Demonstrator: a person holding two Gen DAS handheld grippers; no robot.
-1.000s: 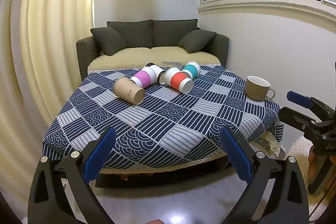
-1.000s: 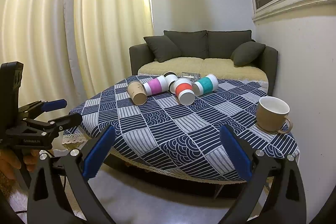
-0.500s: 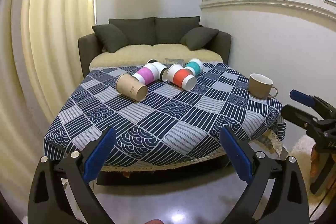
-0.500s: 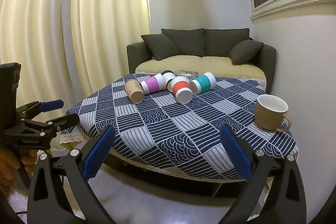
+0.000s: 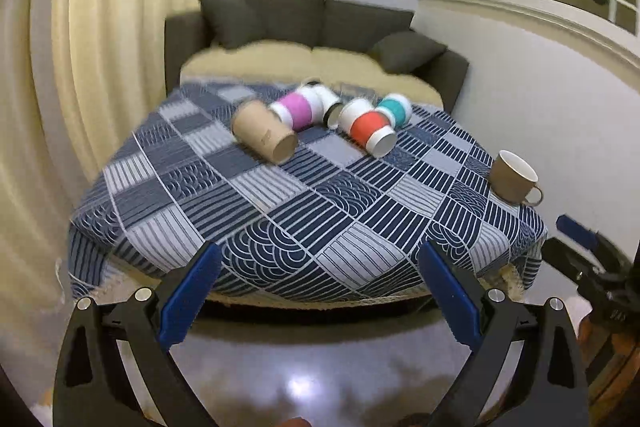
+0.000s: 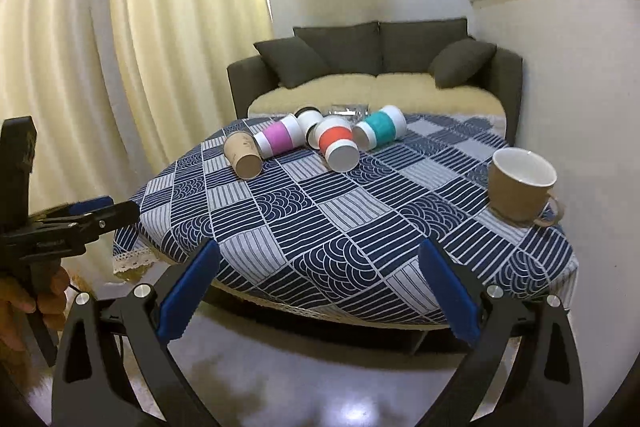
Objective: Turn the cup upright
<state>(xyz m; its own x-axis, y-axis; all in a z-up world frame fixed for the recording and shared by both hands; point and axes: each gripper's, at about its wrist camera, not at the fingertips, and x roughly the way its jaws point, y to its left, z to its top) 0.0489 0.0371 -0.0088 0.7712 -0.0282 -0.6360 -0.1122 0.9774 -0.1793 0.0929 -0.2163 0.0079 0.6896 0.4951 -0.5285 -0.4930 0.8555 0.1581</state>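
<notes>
Several paper cups lie on their sides at the far part of the table: a brown cup [image 5: 264, 137] [image 6: 243, 155], a pink-banded cup [image 5: 297, 111] [image 6: 279, 137], a red-banded cup [image 5: 368, 129] [image 6: 338, 143] and a teal-banded cup [image 5: 396, 109] [image 6: 380, 127]. A small white cup [image 6: 309, 119] lies behind them. A brown mug [image 5: 514, 177] [image 6: 520, 183] stands upright at the right edge. My left gripper [image 5: 316, 291] is open and empty, short of the table's near edge. My right gripper [image 6: 316, 287] is open and empty too.
The table wears a blue patterned cloth [image 5: 280, 211] [image 6: 340, 219]. A dark sofa [image 5: 312, 39] [image 6: 376, 67] stands behind it, curtains [image 6: 120, 47] on the left, a wall [image 5: 520, 87] on the right. Each gripper shows at the edge of the other's view: the right [image 5: 580, 247], the left [image 6: 80, 219].
Both grippers have moved closer to the table and a little higher. The left view has tilted and blurred. The cups have not moved.
</notes>
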